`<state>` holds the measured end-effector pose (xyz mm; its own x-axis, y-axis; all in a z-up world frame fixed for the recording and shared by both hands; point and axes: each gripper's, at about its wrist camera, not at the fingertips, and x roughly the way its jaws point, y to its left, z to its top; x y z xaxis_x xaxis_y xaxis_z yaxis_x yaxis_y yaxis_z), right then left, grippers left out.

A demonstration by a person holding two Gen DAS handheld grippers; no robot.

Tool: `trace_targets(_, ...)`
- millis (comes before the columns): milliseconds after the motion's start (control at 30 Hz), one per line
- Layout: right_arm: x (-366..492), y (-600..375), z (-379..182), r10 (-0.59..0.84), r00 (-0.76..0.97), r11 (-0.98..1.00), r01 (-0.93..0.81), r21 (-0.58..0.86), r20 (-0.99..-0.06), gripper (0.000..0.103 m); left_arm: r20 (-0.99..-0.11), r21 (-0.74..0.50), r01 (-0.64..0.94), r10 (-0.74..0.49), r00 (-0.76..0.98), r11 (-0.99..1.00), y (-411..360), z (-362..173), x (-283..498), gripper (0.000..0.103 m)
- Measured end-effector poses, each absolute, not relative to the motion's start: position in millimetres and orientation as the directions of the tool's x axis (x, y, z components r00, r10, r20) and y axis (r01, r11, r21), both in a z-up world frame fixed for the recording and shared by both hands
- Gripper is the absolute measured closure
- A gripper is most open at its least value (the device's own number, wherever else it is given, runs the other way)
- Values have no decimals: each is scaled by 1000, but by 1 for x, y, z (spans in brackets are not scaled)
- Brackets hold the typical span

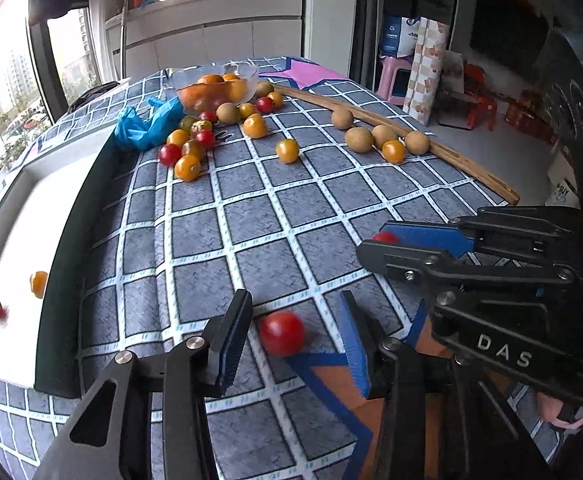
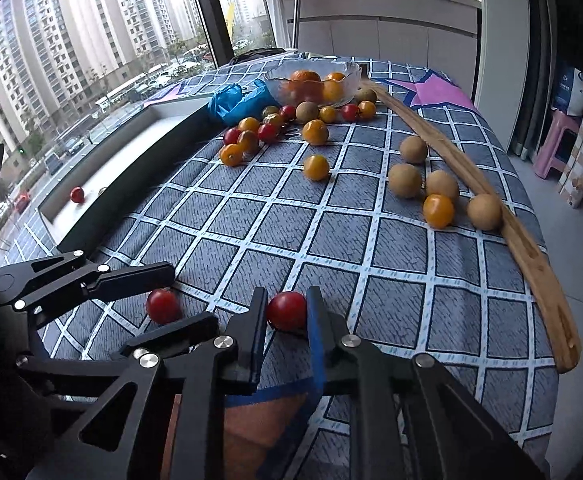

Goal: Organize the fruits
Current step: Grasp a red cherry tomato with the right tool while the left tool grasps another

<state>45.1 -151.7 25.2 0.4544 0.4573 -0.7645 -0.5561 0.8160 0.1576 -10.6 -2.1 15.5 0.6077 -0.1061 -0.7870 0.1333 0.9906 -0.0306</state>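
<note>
Upper centre of both views: glass bowl [image 2: 313,80] of oranges, blue bag [image 1: 147,122], scattered tomatoes and kiwis, wooden strip [image 2: 487,200] along the right. White tray [image 1: 19,240] at left. Left gripper [image 1: 291,328] spread wide, red tomato [image 1: 281,333] lying loose on the checked cloth [image 2: 331,240] between its fingers. Right gripper [image 2: 287,310] clamped on second red tomato [image 2: 287,310] at lower centre.

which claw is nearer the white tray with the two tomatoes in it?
Left. The left claw is open around a red tomato just off the white tray, which lies on its own left. The right claw, pinching another tomato, sits beyond it, further from the tray.
</note>
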Motion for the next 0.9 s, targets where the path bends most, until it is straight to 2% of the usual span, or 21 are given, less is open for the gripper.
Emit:
trace_targets(200,44,-152,25,448,461,820,-553,146,-766,82,-786,-56,131,-124,606,990,7,15,-17,57)
trace_targets(467,44,-153,25,452,458,820,-552,154,-765,82,-788,-28,122,-97,608,992,1,14,-5,58)
trace_targets(533,44,-153,25,450,460,820,-552,151,-765,82,-786,-18,130,-94,611,991,-1,15,-5,80)
trace_targets(567,44,-152,25,449,460,821,-552,150,-766,82,-785,-15,132,-93,613,991,-1,15,-6,83)
trace_targets(900,40,-150,25,429,474,825,-552,119,-769,82,-781,-28,106,-88,618,994,5,16,-9,83)
